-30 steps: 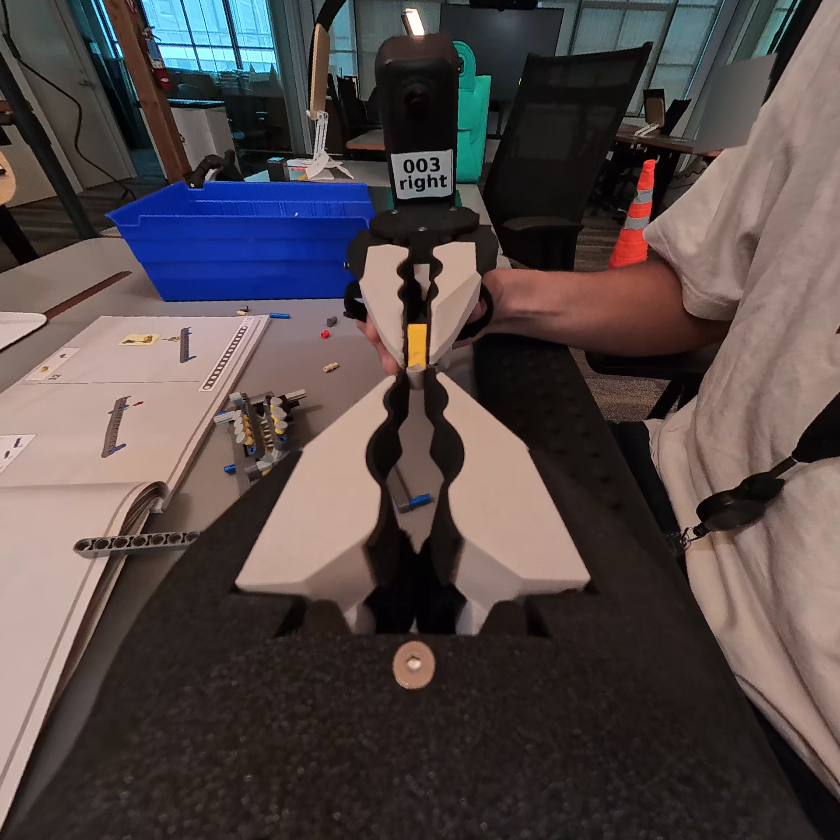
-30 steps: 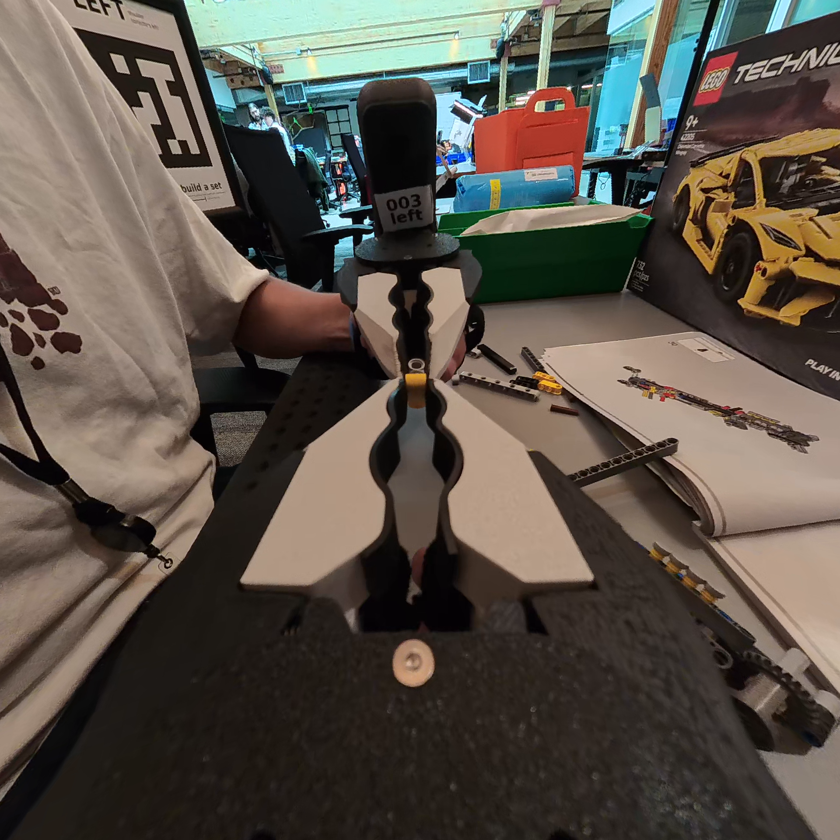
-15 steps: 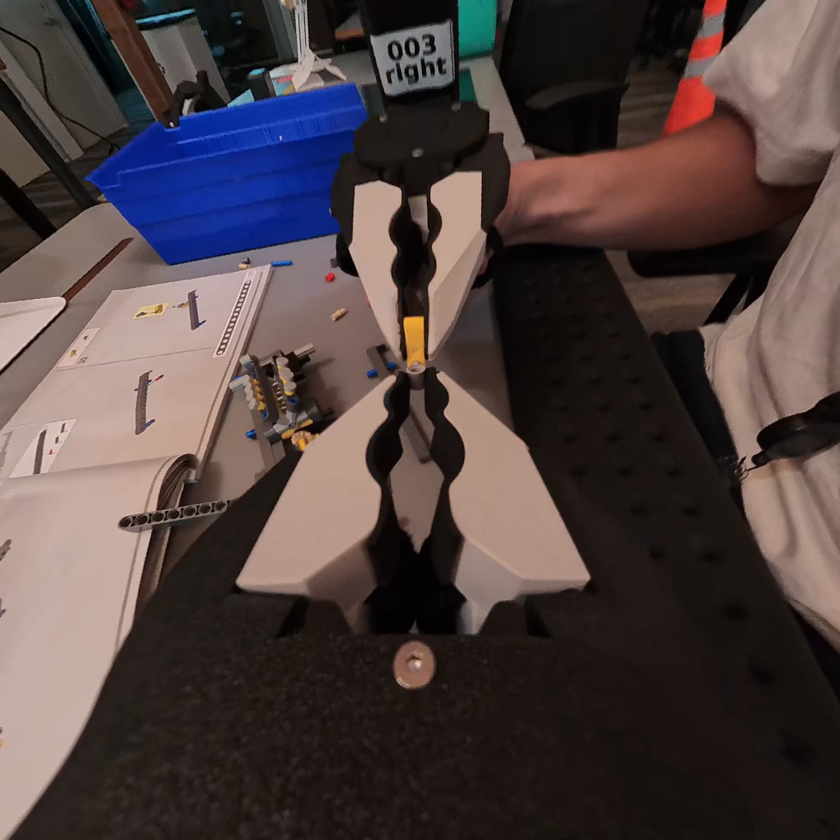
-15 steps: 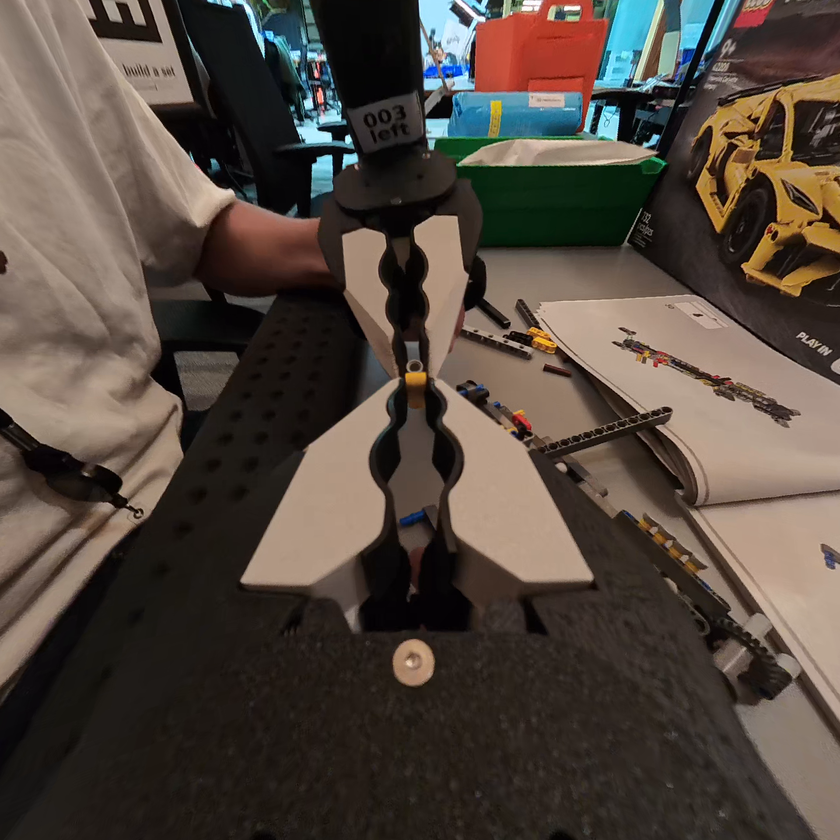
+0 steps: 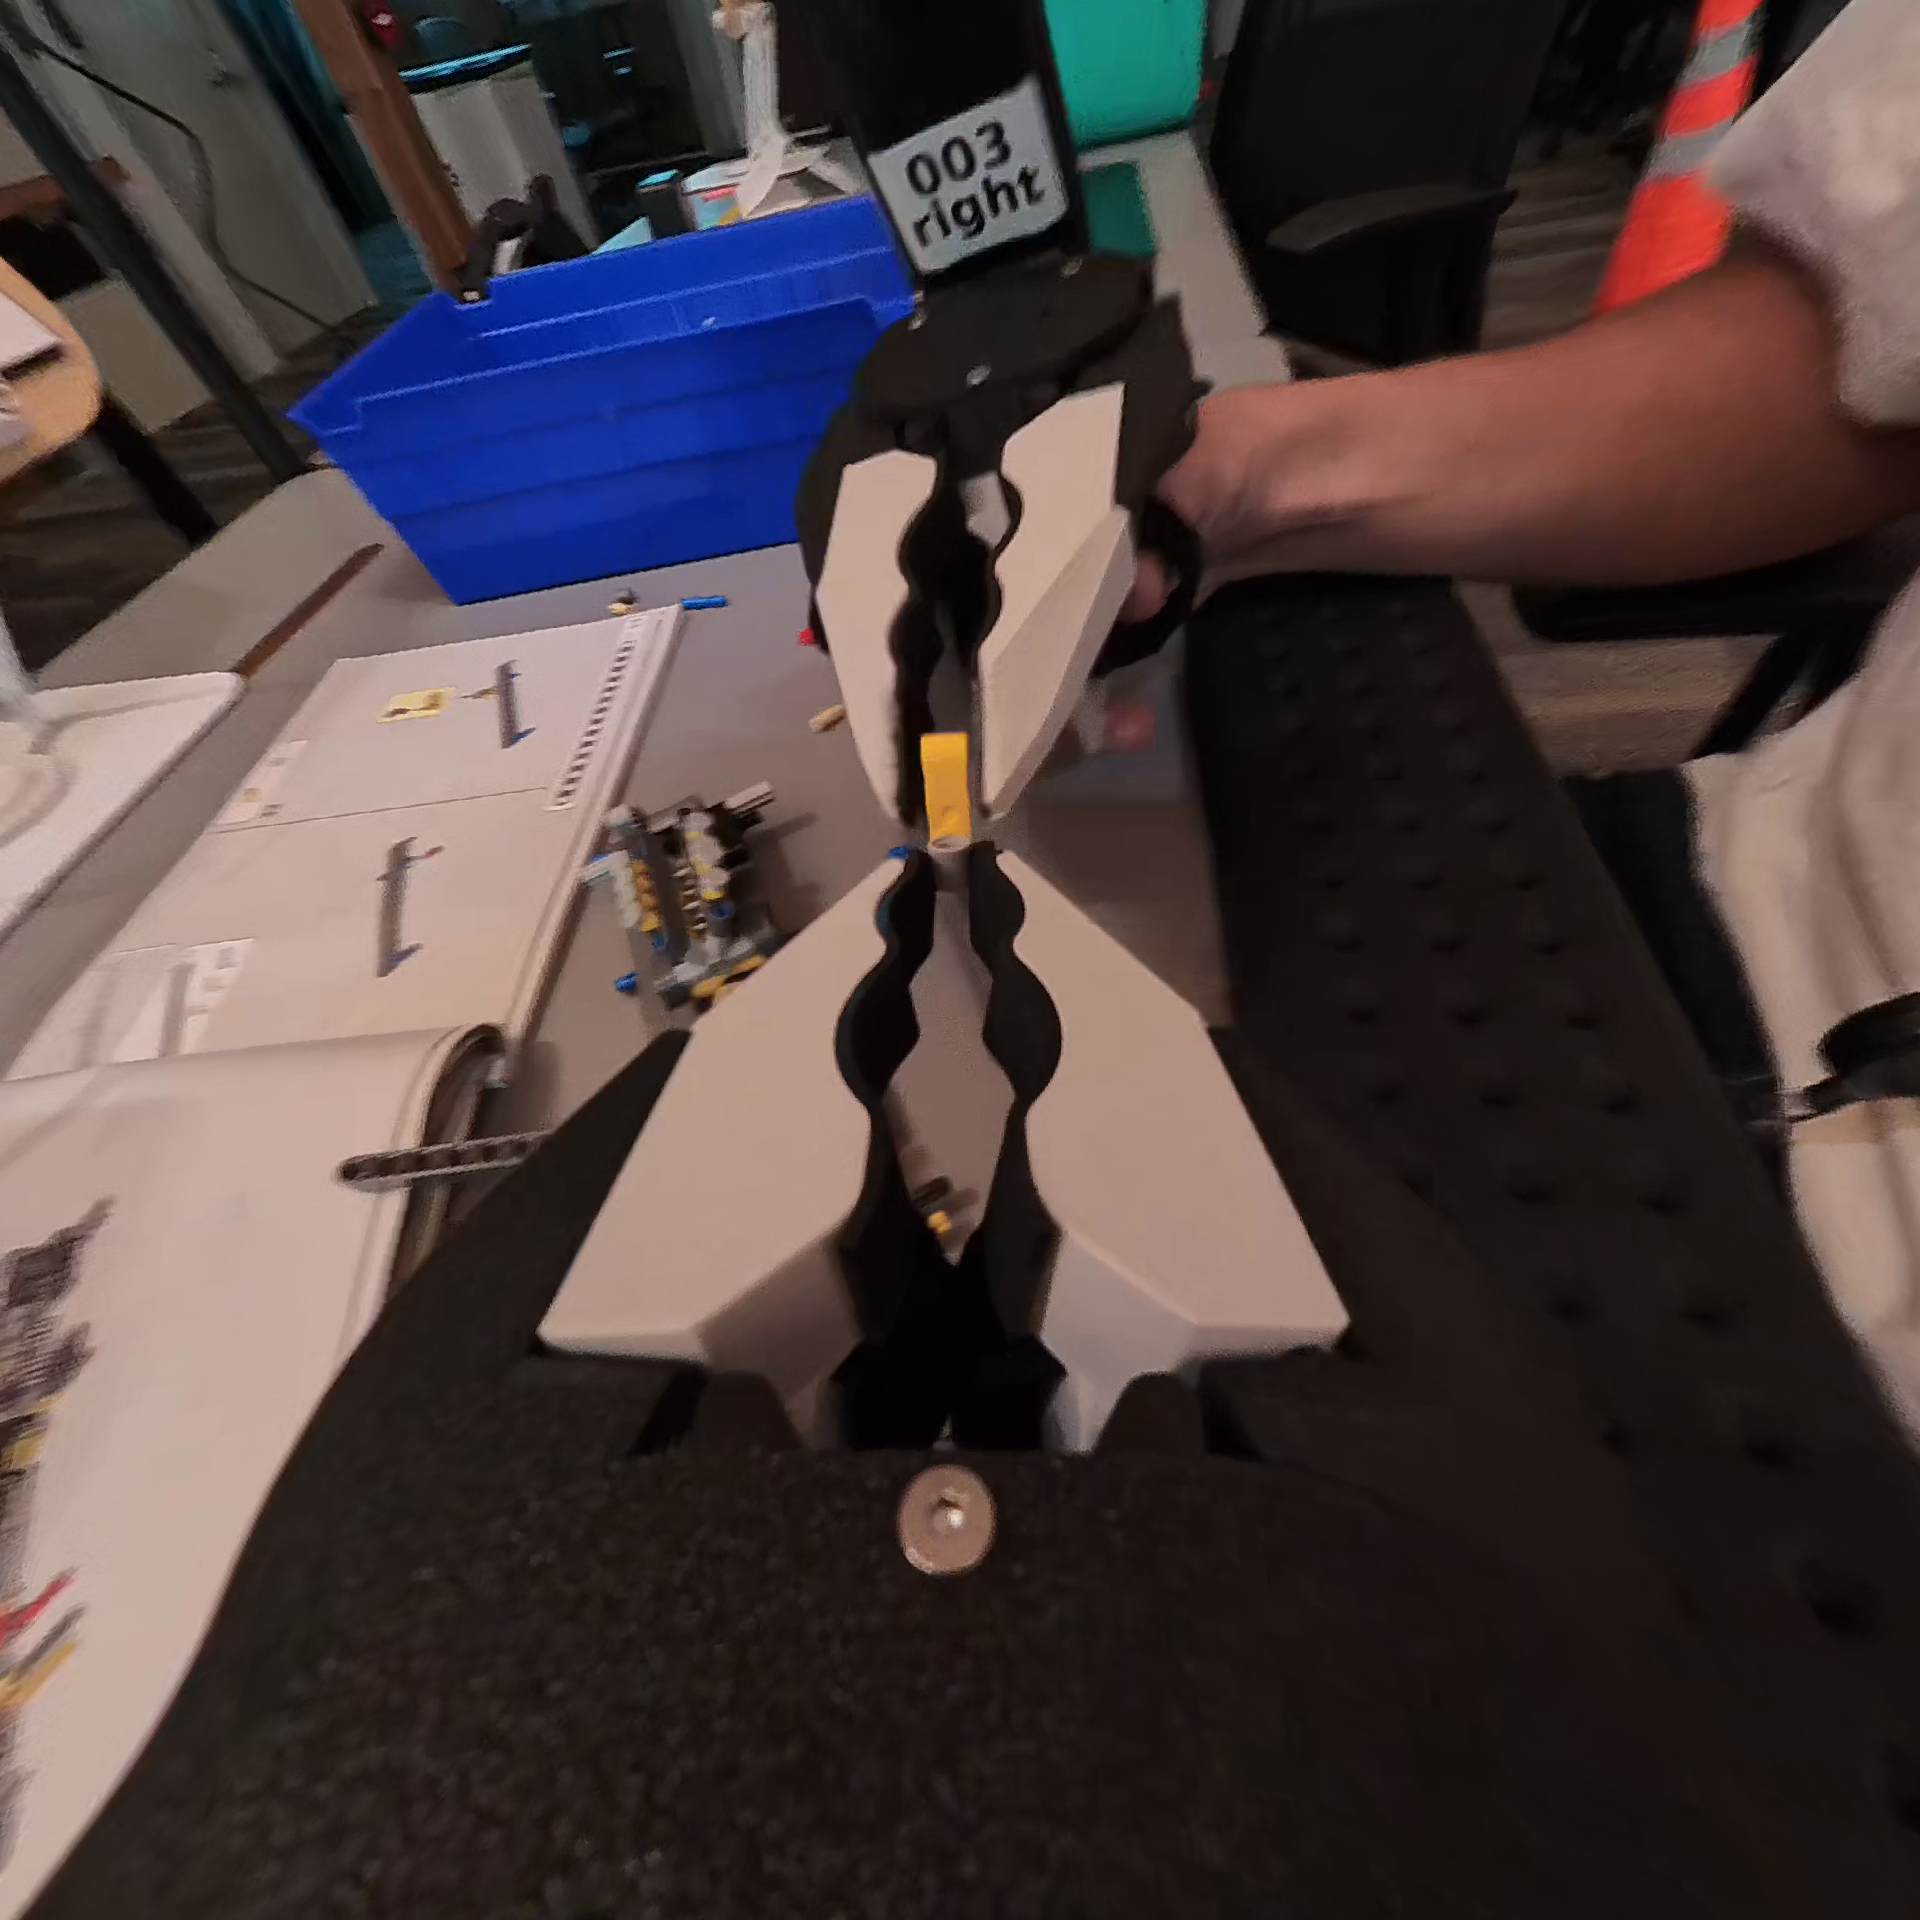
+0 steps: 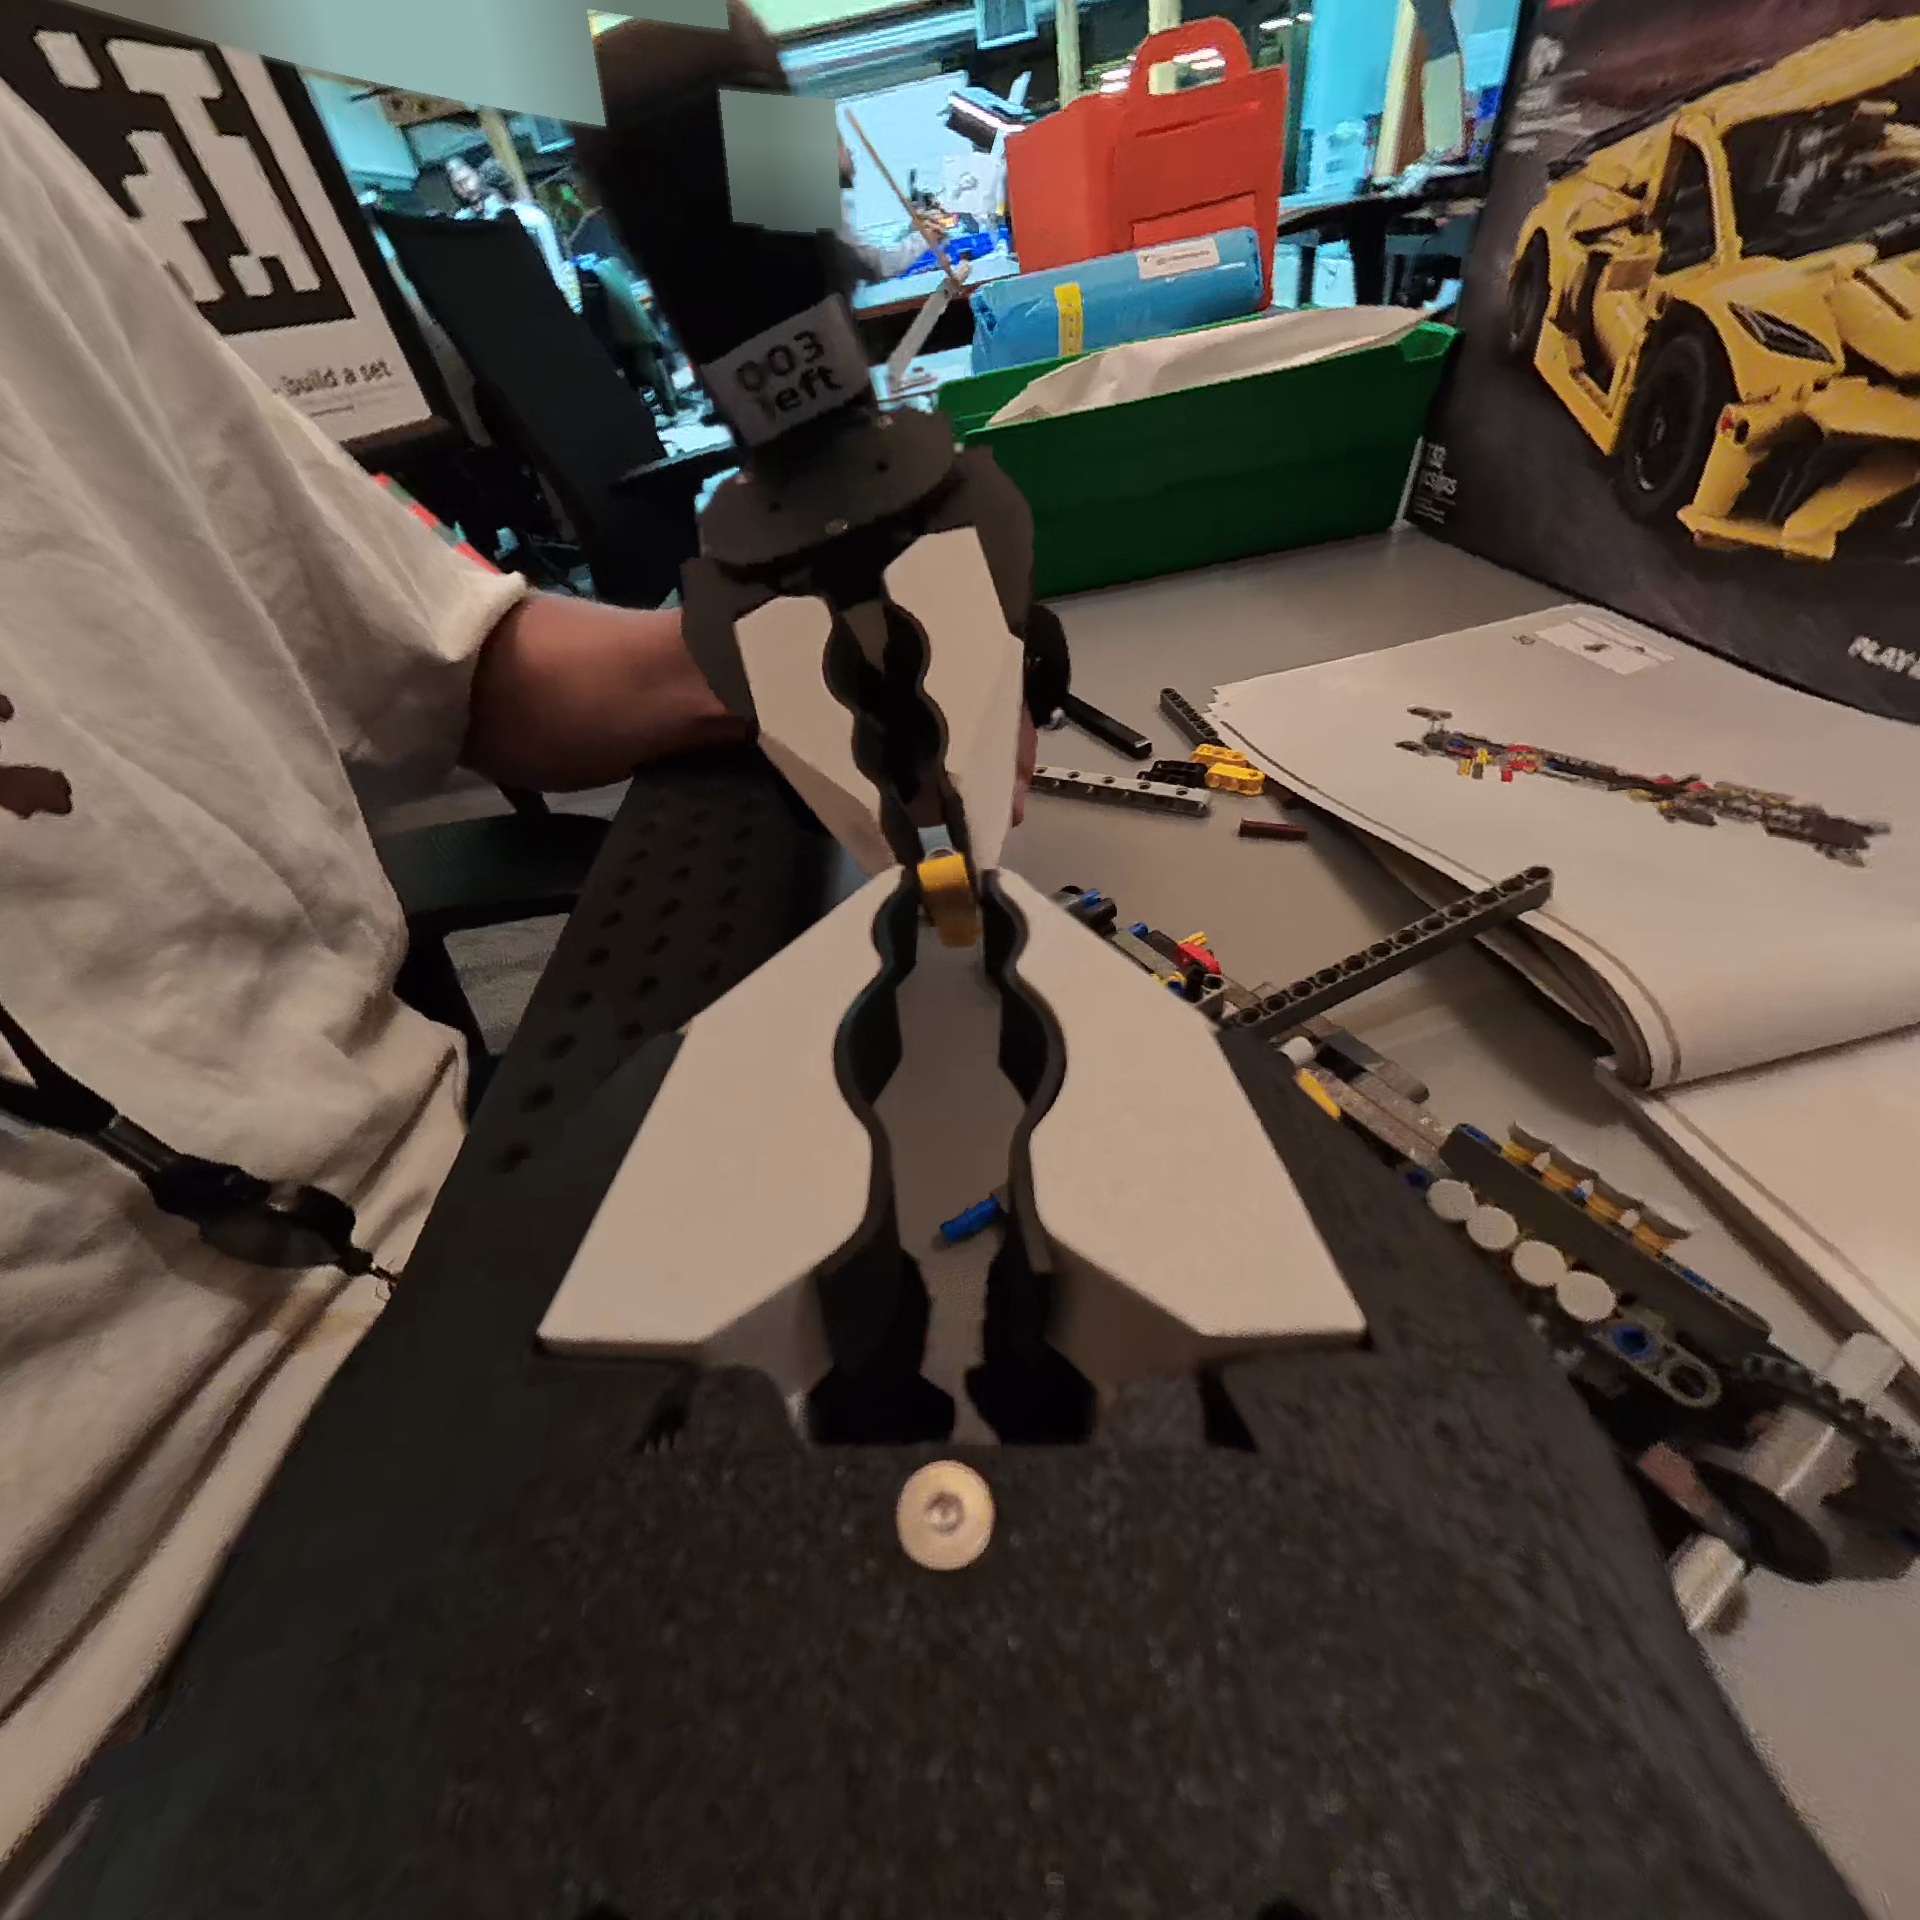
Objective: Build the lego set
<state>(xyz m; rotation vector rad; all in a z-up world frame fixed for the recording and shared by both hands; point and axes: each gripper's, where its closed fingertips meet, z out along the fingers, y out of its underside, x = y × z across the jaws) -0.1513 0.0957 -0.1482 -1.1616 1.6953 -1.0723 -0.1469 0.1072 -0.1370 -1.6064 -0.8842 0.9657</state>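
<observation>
Grey table [image 5: 1101, 914]; both grippers tip to tip on yellow piece [image 5: 943, 779]

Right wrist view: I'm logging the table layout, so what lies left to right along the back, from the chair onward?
Black office chair → left hand-held gripper → orange bag → green bin → set box showing a yellow car.

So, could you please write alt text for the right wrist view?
The right gripper pinches a small yellow plastic connector tip to tip with the left gripper, above a grey table strewn with loose pieces beside an open instruction booklet.
</observation>
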